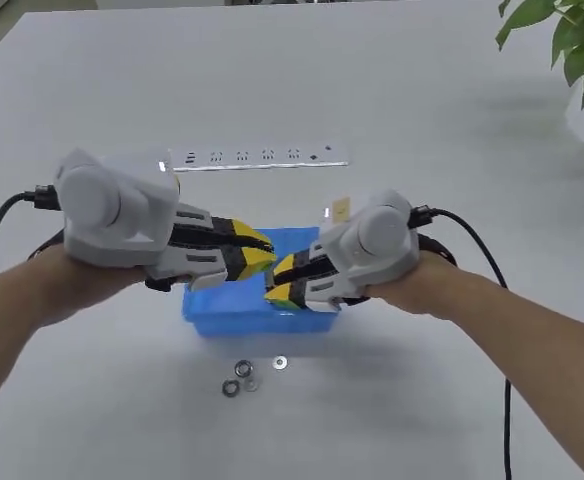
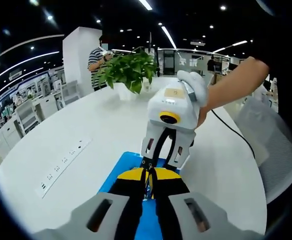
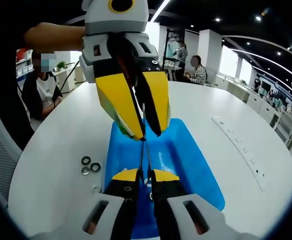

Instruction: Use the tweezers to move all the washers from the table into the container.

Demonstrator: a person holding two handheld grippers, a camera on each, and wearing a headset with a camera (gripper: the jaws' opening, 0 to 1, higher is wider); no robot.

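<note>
Small silvery washers [image 1: 240,378] lie clustered on the white worktop [image 1: 422,110] just beside the blue container [image 1: 222,310]; above it, the left claw [image 1: 265,252] and right claw [image 1: 275,283] both clamp the thin tweezers [image 3: 143,145], tip to tip.

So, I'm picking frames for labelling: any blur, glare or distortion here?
Head view: even light, small metal washers slightly soft. Left gripper view: strong fisheye bending, ceiling lights glaring. Right gripper view: thin metal tweezers sharp against the blue plastic container.
</note>
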